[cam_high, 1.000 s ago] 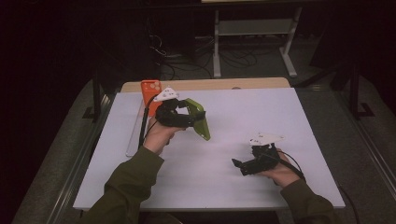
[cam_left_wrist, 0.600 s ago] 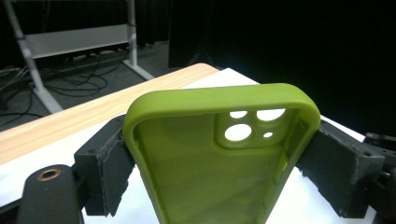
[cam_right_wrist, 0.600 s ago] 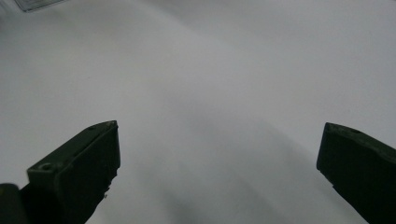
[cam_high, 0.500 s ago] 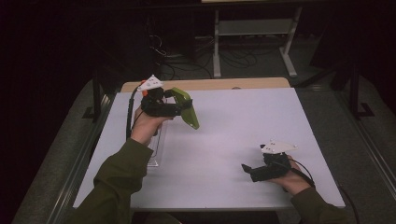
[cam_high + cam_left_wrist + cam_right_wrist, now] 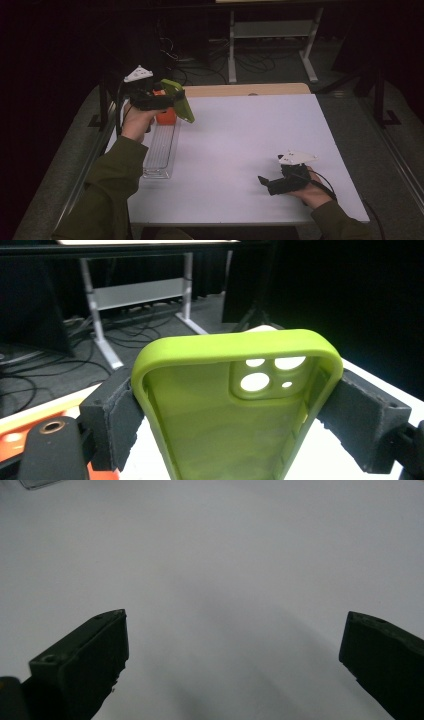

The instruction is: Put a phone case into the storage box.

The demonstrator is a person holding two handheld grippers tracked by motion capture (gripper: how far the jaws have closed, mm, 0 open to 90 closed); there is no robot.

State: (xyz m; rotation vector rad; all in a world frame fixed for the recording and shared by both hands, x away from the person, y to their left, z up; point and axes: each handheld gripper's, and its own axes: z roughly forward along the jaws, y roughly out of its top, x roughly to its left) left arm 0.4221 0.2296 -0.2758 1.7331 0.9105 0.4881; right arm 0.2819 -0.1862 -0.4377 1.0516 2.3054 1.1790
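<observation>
L gripper [image 5: 172, 102] jaws clamp green phone case [image 5: 235, 405] above table [image 5: 240, 130] far-left corner; R gripper [image 5: 265, 182] jaws open, empty, near-right corner.

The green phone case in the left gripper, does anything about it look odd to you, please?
Slightly: the green phone case is clamped across its sides by the left gripper, and its long edges seem pinched inward between the pads. No tear or crack shows.

White table [image 5: 240, 150] with a pale wooden strip [image 5: 250, 90] along its far edge, clear plastic tray [image 5: 161, 150] lying near its left side, orange object [image 5: 166, 116], perhaps a small box, at the tray's far end, metal stand [image 5: 270, 30] and tangled cables [image 5: 210, 65] on the dark floor beyond
</observation>
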